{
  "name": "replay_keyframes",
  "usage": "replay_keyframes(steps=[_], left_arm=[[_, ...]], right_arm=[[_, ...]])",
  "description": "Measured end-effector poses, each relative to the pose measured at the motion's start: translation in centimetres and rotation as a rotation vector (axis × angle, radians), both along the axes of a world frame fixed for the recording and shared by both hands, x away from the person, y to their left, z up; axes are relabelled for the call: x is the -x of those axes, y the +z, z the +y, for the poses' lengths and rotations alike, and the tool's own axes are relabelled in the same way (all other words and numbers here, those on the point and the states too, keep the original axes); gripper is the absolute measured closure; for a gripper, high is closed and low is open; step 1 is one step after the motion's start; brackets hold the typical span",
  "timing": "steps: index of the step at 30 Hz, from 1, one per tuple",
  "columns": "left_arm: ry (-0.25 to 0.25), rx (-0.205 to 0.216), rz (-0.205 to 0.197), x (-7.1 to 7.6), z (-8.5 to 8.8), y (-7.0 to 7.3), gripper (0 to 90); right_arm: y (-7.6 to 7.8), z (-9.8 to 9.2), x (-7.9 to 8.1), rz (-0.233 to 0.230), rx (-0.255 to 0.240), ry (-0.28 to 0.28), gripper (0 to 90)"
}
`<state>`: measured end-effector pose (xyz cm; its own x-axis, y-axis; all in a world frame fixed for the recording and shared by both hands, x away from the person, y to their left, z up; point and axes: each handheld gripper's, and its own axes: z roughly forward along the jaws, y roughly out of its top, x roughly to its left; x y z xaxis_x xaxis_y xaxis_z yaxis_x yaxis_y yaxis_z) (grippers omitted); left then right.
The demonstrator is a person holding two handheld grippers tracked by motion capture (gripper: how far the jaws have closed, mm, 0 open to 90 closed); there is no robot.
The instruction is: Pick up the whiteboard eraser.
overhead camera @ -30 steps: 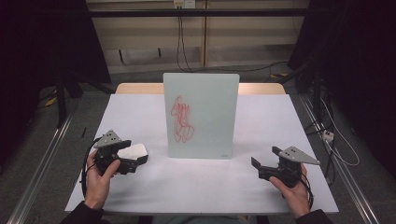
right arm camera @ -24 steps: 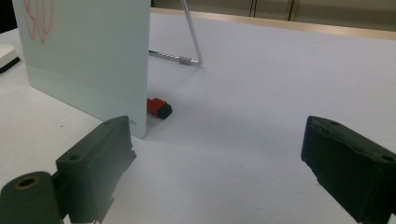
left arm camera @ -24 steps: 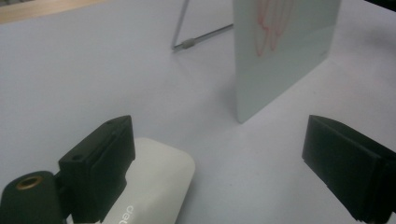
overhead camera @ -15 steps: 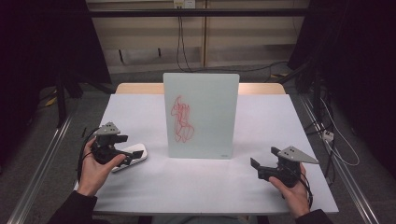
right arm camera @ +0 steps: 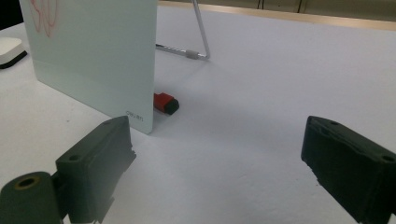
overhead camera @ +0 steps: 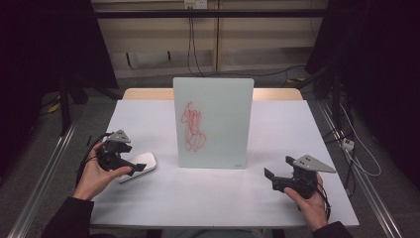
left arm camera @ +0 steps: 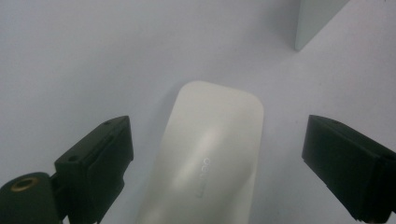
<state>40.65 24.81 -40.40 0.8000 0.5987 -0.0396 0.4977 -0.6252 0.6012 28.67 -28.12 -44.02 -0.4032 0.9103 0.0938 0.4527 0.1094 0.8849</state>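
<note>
A white eraser (overhead camera: 141,165) lies flat on the white table (overhead camera: 208,198), left of an upright whiteboard (overhead camera: 213,124) that bears a red scribble (overhead camera: 193,126). My left gripper (overhead camera: 132,162) hovers at the eraser's left end. In the left gripper view the eraser (left arm camera: 205,168) lies between the jaws of the left gripper (left arm camera: 218,140), with a gap on each side. My right gripper (overhead camera: 278,171) stands open near the table's front right, pointing toward the board's lower right corner, with nothing between its jaws (right arm camera: 219,149).
A red and black marker (right arm camera: 166,103) lies on the table behind the whiteboard (right arm camera: 93,51), beside its wire stand (right arm camera: 201,32). The eraser (right arm camera: 9,49) shows past the board's left edge. A wooden strip (overhead camera: 143,93) edges the table's far side.
My left hand has shifted left and a little farther from the front edge, while the eraser lies on the table. The right hand has kept still.
</note>
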Motion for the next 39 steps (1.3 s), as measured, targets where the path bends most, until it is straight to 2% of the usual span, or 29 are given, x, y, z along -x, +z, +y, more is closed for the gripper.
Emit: replay_keyframes(steps=[1, 2, 6, 7, 9, 11, 14, 15, 17, 19, 20, 22, 26, 32, 33, 36, 37, 39], left_arm=[[-0.013, -0.001, 0.009, -0.1, 0.1, -0.2, 8.7], [-0.024, -0.019, 0.019, -0.3, 0.2, -0.6, 8.6], [-0.031, -0.046, 0.020, -0.5, 0.2, -1.0, 9.5], [-0.040, -0.064, 0.003, -0.6, 0.3, -1.2, 9.6], [-0.048, -0.077, 0.018, -0.7, 0.3, -1.5, 10.4], [-0.054, -0.092, 0.015, -0.8, 0.3, -1.7, 11.2], [-0.065, -0.097, 0.029, -0.8, 0.0, -2.0, 12.2], [-0.085, -0.098, 0.043, -0.8, -0.2, -2.3, 12.6], [-0.086, -0.109, 0.041, -0.9, -0.3, -2.4, 12.4], [-0.056, -0.112, 0.044, -1.1, -0.5, -2.6, 12.5], [-0.063, -0.117, 0.045, -1.2, -0.4, -2.6, 13.0], [-0.070, -0.102, 0.053, -1.2, -0.4, -2.7, 16.6], [-0.107, -0.121, 0.072, -1.0, -0.3, -2.8, 23.0], [-0.104, -0.130, 0.058, -0.9, -0.4, -2.9, 26.9], [-0.120, -0.145, 0.051, -1.0, -0.4, -2.8, 27.1], [-0.114, -0.153, 0.042, -0.8, -0.5, -2.7, 27.5], [-0.091, -0.134, 0.050, -0.8, -0.4, -2.7, 30.1], [-0.092, -0.136, 0.053, -0.8, -0.3, -2.7, 30.7]], right_arm=[[0.0, 0.0, 0.0, 0.003, 0.001, 0.002, 8.5], [0.0, 0.0, 0.0, 0.001, 0.002, 0.004, 8.5], [0.0, 0.0, 0.0, 0.002, 0.000, 0.007, 8.4], [0.0, 0.0, 0.0, 0.002, 0.000, 0.006, 8.4], [0.0, 0.0, 0.0, 0.001, 0.000, 0.008, 8.4], [0.0, 0.0, 0.0, 0.001, 0.000, 0.009, 8.4], [0.0, 0.0, 0.0, 0.006, -0.004, 0.006, 8.3], [0.0, 0.1, 0.0, 0.006, 0.000, 0.004, 8.3], [0.1, 0.0, 0.0, -0.004, 0.003, -0.004, 8.4], [0.1, -0.1, 0.1, -0.003, 0.000, -0.005, 8.4], [0.0, -0.1, 0.0, -0.003, 0.001, -0.004, 8.4], [0.0, 0.0, 0.0, -0.004, 0.000, -0.002, 8.4], [0.0, 0.0, 0.0, -0.001, 0.001, -0.002, 8.3], [0.0, 0.0, 0.0, -0.001, 0.001, 0.001, 8.3], [0.0, 0.0, 0.0, -0.001, 0.007, 0.002, 8.3], [0.0, 0.0, 0.0, -0.001, 0.001, 0.002, 8.3], [0.0, 0.0, 0.0, -0.001, 0.005, 0.002, 8.3], [0.0, 0.0, 0.0, -0.001, 0.005, 0.002, 8.3]])
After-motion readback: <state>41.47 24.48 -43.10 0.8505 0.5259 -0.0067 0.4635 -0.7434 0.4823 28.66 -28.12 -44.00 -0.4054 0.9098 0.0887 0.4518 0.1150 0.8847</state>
